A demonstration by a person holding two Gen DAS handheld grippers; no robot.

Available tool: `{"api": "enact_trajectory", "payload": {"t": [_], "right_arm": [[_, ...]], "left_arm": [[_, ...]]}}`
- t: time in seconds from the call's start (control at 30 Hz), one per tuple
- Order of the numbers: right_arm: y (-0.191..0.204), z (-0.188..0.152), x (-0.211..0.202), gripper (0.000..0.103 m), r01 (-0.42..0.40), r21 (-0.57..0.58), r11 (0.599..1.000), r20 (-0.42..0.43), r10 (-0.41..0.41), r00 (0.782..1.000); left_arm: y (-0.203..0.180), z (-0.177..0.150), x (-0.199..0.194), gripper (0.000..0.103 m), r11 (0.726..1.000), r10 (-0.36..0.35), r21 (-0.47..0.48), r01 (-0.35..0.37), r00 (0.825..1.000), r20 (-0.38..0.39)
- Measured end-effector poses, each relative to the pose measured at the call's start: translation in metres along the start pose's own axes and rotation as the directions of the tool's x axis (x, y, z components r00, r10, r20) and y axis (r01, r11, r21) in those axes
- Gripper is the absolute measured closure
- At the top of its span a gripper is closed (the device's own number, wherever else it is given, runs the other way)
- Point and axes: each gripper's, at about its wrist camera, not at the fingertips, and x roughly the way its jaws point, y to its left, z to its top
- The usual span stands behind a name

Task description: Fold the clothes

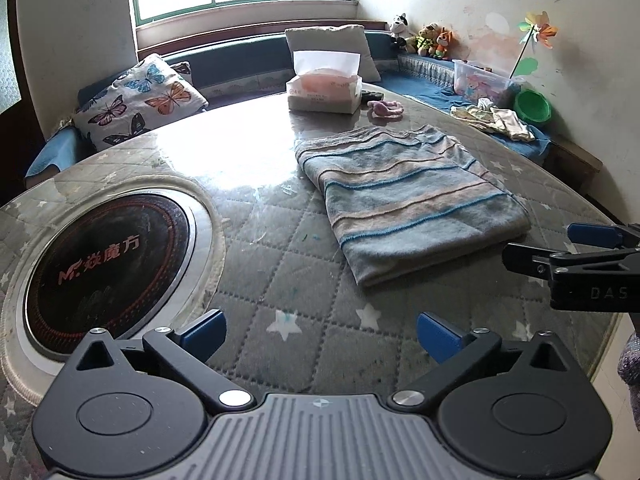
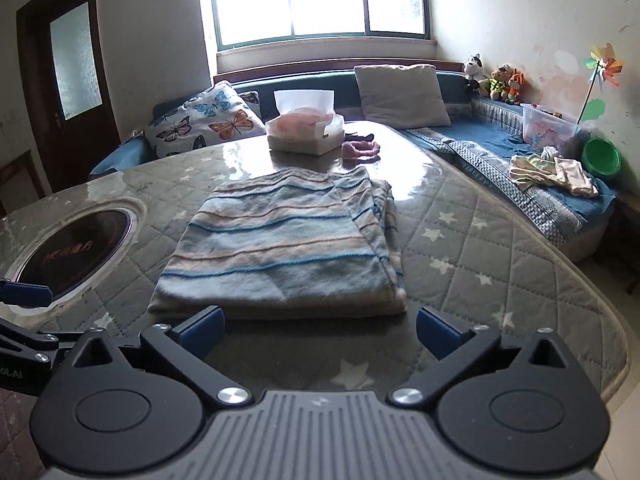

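Surface (image 2: 500, 240), quilted and star-printed under a glossy cover, offers open room on both flanks of the folded striped cloth (image 2: 280, 248). Its rounded near-right edge drops to floor. An inset burner (image 1: 108, 264) occupies the left side. A tissue box (image 2: 306, 132) and pink item (image 2: 360, 150) sit beyond the cloth. Cloth lies flat, blue and beige bands, layered edges at its right. Left claw (image 1: 320, 338) and right claw (image 2: 320, 330) both hover spread wide, empty, right one just short of the cloth's near edge.
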Motion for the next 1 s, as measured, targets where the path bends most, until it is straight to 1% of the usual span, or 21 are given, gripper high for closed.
{"api": "enact_trajectory", "payload": {"t": [0.2,0.4,0.57,1.0], "right_arm": [[0.005,-0.008,-0.009,0.0,0.021,0.015,1.0,0.006,-0.021,1.0],[0.011,-0.023,-0.018,0.0,0.022,0.031,0.999,0.009,-0.023,1.0],[0.017,-0.032,-0.024,0.0,0.03,0.022,0.999,0.013,-0.031,0.999],[0.031,-0.044,-0.034,0.0,0.044,-0.005,0.999,0.02,-0.044,0.999]], "left_arm": [[-0.001,-0.01,-0.008,0.0,1.0,0.007,0.012,-0.007,1.0,0.008],[-0.003,-0.023,-0.014,0.0,1.0,0.014,0.013,-0.014,1.0,0.008],[-0.007,-0.031,-0.02,0.0,0.999,0.023,0.034,-0.024,1.0,0.02],[-0.01,-0.049,-0.027,0.0,0.999,0.02,0.031,-0.021,0.999,0.03]]}}
